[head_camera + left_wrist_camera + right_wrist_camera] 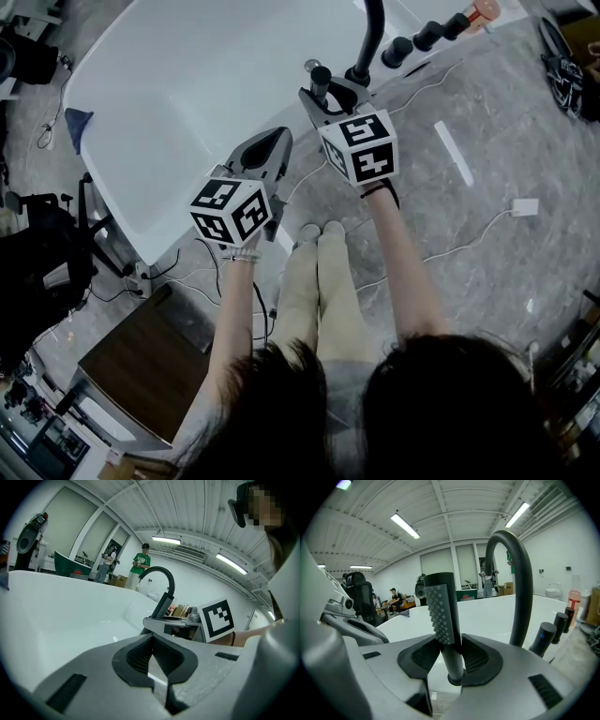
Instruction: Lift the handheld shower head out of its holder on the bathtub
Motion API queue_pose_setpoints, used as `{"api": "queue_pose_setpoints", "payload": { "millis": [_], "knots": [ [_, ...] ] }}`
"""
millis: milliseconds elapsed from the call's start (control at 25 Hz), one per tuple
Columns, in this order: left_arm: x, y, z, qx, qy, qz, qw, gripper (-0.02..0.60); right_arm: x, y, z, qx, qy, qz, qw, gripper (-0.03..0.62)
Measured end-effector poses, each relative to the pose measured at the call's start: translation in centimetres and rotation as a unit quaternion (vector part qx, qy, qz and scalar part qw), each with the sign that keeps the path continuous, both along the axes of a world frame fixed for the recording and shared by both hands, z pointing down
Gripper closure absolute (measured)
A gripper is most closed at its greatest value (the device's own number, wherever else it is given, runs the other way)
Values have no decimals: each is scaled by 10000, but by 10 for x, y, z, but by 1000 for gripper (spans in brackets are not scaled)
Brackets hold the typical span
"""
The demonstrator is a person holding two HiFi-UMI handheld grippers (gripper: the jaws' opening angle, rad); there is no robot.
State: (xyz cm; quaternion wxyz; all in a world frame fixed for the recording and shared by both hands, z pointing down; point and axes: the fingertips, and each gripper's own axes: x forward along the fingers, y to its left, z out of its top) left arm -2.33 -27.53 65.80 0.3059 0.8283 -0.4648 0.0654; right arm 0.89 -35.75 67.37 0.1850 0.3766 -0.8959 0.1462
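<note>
Two grippers are at the bathtub's (178,84) edge, and only one has anything in it. The right gripper (447,641) has its jaws closed on the handheld shower head (440,606): one pad meets the nubbed grey face and the other meets the dark stem. How hard they press is hard to judge from that view. The shower head stands upright with its lower end in the dark ring of its holder (454,679) on the white tub rim. In the head view the same gripper (323,94) reaches the shower head (321,75) from the person's side, with its marker cube (361,145) behind it. The left gripper (151,641) has its jaw tips together with nothing between them. It hangs over the tub's near rim, just beside the right one, and its own cube (230,211) sits at the wrist. Just past the shower head rises the black arched spout (520,573), and a row of black knobs (543,637) runs off to its right along the rim. A pinkish bottle (573,602) stands beyond them. Below the tub lie a grey stone floor (487,122) with white cables, and to the left a dark wooden cabinet (141,366).
</note>
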Motion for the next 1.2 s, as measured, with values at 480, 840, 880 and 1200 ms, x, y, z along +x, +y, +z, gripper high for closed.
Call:
{"api": "queue_pose_setpoints", "payload": {
  "millis": [480, 840, 880, 1200],
  "knots": [
    [3, -6, -42, 276, 68, 2, 9996, 577, 0, 12, -46, 310, 68, -33, 9995, 458],
    [-2, 4, -80, 402, 136, -59, 9991, 577, 11, 29, -90, 423, 1, 153, 9990, 459],
    [-3, 5, -85, 424, 149, -60, 9990, 577, 11, 31, -96, 460, -8, 155, 9988, 459],
    [1, 15, -124, 602, 205, 34, 9980, 577, 15, 49, -142, 656, -45, 222, 9976, 459]
  ]
}}
